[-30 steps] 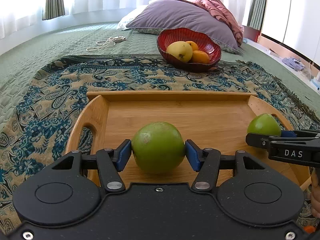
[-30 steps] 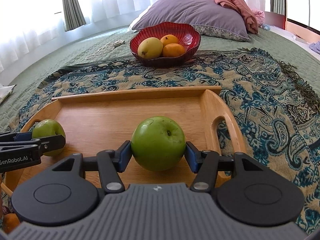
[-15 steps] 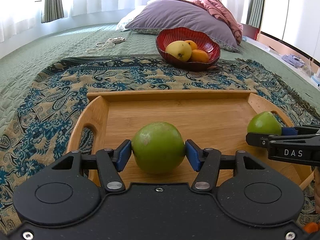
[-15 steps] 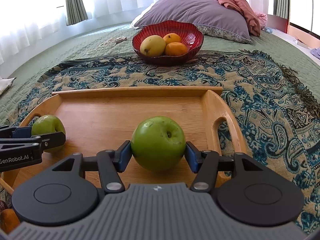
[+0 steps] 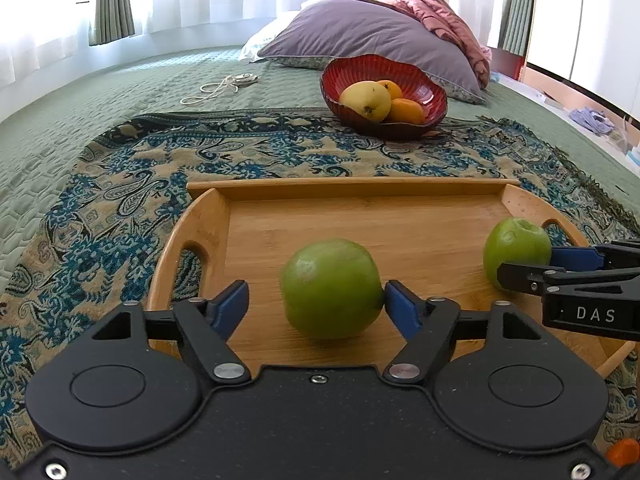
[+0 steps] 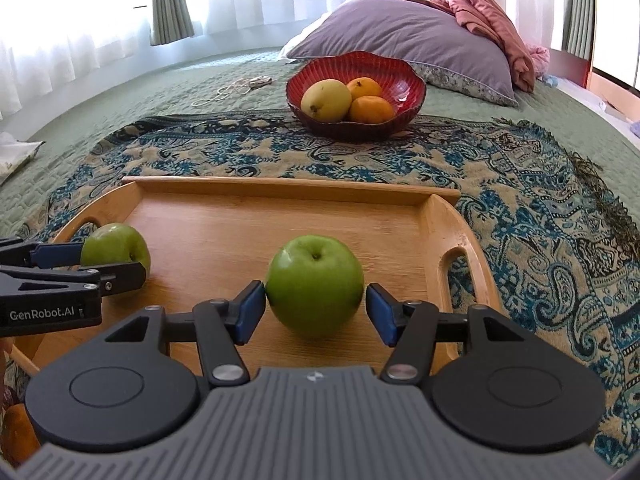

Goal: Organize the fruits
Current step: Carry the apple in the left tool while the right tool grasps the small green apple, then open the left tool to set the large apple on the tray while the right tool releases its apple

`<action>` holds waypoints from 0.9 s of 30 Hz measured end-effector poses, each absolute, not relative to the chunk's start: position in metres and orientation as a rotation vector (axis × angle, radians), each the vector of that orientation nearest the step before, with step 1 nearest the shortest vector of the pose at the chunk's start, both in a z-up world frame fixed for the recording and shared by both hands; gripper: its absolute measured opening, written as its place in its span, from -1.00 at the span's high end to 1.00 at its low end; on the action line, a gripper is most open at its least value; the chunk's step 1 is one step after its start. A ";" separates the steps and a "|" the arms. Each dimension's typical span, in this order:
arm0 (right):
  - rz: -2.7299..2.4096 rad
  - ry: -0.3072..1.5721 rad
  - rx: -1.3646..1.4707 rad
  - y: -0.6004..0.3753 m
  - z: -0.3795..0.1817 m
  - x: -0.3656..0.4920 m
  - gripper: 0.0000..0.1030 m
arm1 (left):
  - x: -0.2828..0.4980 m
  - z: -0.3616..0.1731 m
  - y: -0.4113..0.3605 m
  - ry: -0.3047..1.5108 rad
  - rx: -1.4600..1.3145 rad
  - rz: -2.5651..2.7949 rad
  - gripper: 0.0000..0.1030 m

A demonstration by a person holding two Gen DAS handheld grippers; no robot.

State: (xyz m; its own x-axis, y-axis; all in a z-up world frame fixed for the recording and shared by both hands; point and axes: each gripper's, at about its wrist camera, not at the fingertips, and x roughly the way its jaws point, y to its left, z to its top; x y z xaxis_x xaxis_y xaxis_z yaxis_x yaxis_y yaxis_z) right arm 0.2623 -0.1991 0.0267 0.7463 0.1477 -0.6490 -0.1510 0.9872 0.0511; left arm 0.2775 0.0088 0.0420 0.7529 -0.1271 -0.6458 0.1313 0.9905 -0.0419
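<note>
Two green apples rest on a wooden tray. In the left wrist view, one apple lies between the blue pads of my left gripper. Its jaws are opening: the left pad stands clear and the right pad is just at the skin. In the right wrist view, the other apple sits stem up between the pads of my right gripper. Those jaws are opening too, with a thin gap on the right. Each view shows the other gripper around its apple.
A red bowl with a yellow fruit and two oranges stands beyond the tray on a patterned blanket. Pillows lie behind it and a white cord is at the far left. Something orange shows by the tray's near corner.
Both grippers' jaws have spread away from the apples they were shut on. The apples now rest loose on the tray, and the left one has shifted slightly right.
</note>
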 end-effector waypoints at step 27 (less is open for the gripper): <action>0.193 0.664 -0.072 -0.192 0.035 0.216 -0.76 | 0.206 0.060 0.017 0.601 0.022 -0.183 -0.90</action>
State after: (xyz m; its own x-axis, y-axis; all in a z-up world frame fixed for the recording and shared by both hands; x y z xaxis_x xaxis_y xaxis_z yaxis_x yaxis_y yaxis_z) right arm 0.2160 -0.1921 0.0354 0.7704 0.1547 -0.6186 -0.2003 0.9797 -0.0044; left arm 0.2062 0.0173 0.0601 0.8091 -0.1648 -0.5641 0.1774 0.9836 -0.0329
